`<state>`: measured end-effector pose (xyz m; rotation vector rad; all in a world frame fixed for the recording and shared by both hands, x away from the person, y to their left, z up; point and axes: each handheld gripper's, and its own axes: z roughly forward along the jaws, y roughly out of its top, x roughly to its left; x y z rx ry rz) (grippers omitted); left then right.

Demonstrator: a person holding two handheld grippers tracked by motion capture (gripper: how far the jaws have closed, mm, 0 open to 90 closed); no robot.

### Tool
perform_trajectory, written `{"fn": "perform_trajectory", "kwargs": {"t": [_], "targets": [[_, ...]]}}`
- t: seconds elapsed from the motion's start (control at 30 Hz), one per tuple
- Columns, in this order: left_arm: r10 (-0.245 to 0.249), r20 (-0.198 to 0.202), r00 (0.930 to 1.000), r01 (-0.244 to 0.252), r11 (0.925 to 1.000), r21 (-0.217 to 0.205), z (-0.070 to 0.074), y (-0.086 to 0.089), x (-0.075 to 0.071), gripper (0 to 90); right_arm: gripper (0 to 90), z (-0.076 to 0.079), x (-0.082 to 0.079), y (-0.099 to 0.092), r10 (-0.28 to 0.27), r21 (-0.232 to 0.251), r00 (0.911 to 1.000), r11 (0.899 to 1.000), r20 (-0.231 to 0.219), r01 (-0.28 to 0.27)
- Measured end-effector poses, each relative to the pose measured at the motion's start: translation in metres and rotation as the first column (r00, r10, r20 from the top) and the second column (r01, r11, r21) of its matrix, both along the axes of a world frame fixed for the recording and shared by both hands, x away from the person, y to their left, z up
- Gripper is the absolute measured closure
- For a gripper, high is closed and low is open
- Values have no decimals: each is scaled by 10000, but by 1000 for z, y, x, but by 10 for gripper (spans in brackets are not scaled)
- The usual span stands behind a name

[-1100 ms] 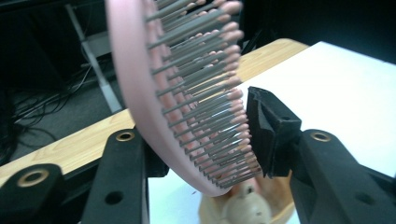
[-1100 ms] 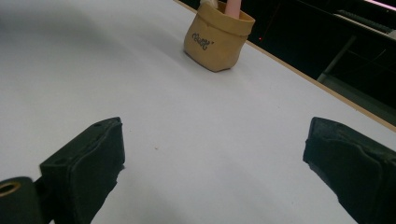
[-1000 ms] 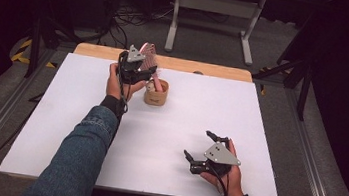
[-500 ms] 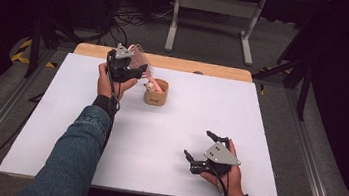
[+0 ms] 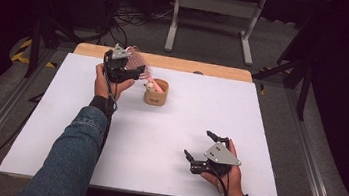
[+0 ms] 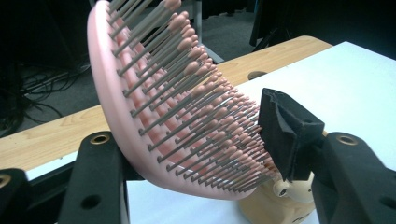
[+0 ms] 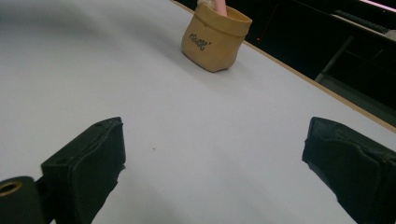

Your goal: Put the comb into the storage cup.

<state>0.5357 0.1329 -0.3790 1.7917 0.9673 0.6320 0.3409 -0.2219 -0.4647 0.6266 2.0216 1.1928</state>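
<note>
The left gripper (image 5: 132,73), upper left of the high view, has just been opening its jaws around the pink plastic bristled hairbrush (image 6: 154,102), handle-down in the small tan fabric pot (image 5: 156,91); released leaning, the brush may tip the pot. The right gripper (image 5: 204,144) rests with jaws apart.

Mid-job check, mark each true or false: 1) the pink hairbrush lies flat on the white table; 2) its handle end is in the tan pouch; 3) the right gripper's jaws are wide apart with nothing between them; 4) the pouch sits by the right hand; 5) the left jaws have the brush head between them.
1) False. The pink hairbrush stands tilted, its head up between the left gripper's jaws.
2) True. It goes down into the tan pouch.
3) True. The right gripper is open over the bare white table.
4) False. The pouch stands at the far side, beside the left hand.
5) True. Those jaws have just been opening; the right-hand pad meets the bristle tips.
</note>
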Motion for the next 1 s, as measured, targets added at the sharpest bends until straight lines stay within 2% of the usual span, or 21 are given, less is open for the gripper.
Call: {"fn": "perform_trajectory", "kwargs": {"t": [0.07,0.2,0.37,0.47,0.6,0.73,0.8,1.0], "targets": [[106,91,9999,-106,9999,4,1,0,0,399,65,0,0,0,8,25,10000,10000,-28,-8],[238,58,9997,-237,9995,-186,3,2,-1,249,65,0,0,0,-4,21,10000,10000,-15,4],[173,104,9998,-170,9993,-340,5,4,-2,196,70,0,0,0,32,31,10000,10000,-14,-32],[153,110,9998,-150,9996,-243,6,5,-3,163,70,0,0,0,32,22,10000,10000,-2,-32],[142,147,9998,-138,9995,-283,6,6,-3,142,69,0,0,0,31,8,10000,10000,5,-31],[196,136,9997,-195,9998,-78,7,6,-4,128,69,0,0,0,45,-27,10000,10000,23,-45],[241,277,9993,-245,9996,139,8,6,-5,131,70,0,-1,0,63,-45,10000,10000,54,-63],[190,395,9990,-201,9994,279,11,8,-7,120,68,1,0,-1,67,14,10000,10000,0,-67]]}}
